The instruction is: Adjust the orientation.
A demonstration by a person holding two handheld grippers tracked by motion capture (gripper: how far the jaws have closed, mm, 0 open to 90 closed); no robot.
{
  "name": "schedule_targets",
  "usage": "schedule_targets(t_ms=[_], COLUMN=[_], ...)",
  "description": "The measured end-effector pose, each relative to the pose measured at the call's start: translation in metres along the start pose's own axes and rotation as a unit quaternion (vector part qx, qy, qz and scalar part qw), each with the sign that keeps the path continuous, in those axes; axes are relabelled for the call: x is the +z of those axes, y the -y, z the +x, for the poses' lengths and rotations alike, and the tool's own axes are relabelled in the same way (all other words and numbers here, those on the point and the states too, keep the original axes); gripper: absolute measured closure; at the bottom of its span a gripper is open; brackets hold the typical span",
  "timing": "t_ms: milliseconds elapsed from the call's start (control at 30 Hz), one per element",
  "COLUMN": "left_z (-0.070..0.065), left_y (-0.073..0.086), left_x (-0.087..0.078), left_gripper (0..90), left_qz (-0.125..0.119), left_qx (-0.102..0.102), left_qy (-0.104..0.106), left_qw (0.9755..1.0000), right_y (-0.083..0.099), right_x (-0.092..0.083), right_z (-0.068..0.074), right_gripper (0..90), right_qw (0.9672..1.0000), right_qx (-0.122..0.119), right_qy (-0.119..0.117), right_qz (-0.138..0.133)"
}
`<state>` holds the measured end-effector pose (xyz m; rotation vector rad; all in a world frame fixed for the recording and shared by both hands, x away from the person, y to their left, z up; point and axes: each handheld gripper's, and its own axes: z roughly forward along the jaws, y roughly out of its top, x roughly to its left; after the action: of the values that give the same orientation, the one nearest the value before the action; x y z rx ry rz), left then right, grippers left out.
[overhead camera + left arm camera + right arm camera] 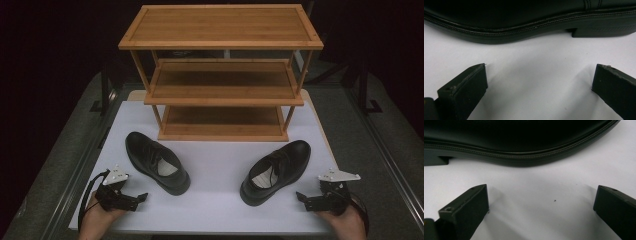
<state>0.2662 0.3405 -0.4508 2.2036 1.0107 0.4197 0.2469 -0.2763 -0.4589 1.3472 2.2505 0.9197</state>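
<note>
Both grippers, left (142,197) and right (300,196), rest with jaws spread and empty, each shoe, left (156,161) and right (276,170), lying just beyond my fingers (471,82) on the white tabletop (220,200), so I judge nothing started, the wooden rack (222,75) bare, surroundings dark.

A staged recording bench in a lab or studio, not a home: a white-topped table (220,200) stands alone against black surroundings. Grey carpeted floor (60,165) and black metal stand legs (103,90) flank it, with a bare three-tier bamboo shoe rack (221,70) as prop
</note>
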Motion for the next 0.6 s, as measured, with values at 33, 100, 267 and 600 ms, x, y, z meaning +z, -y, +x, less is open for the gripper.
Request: schedule_targets(t_ms=[33, 100, 267, 600], left_z=[0.000, 0.000, 0.004, 0.006], left_y=[0.000, 0.000, 0.000, 0.007], left_x=[0.000, 0.000, -0.002, -0.022], left_gripper=[0.0, 0.0, 0.0, 20.6], left_qz=[0.000, 0.000, -0.005, -0.005], left_qx=[0.000, 0.000, -0.015, -0.035], left_qy=[0.000, 0.000, 0.014, 0.009], left_qw=[1.0000, 1.0000, 0.9998, 0.9993], right_y=[0.000, 0.000, 0.000, 0.000], right_x=[0.000, 0.000, 0.000, 0.000], right_z=[0.000, 0.000, 0.000, 0.000], right_gripper=[0.0, 0.0, 0.0, 0.0], right_qw=[1.0000, 1.0000, 1.0000, 1.0000], right_qx=[0.000, 0.000, 0.001, 0.000], right_qy=[0.000, 0.000, -0.001, 0.000], right_qz=[0.000, 0.000, 0.002, 0.001])
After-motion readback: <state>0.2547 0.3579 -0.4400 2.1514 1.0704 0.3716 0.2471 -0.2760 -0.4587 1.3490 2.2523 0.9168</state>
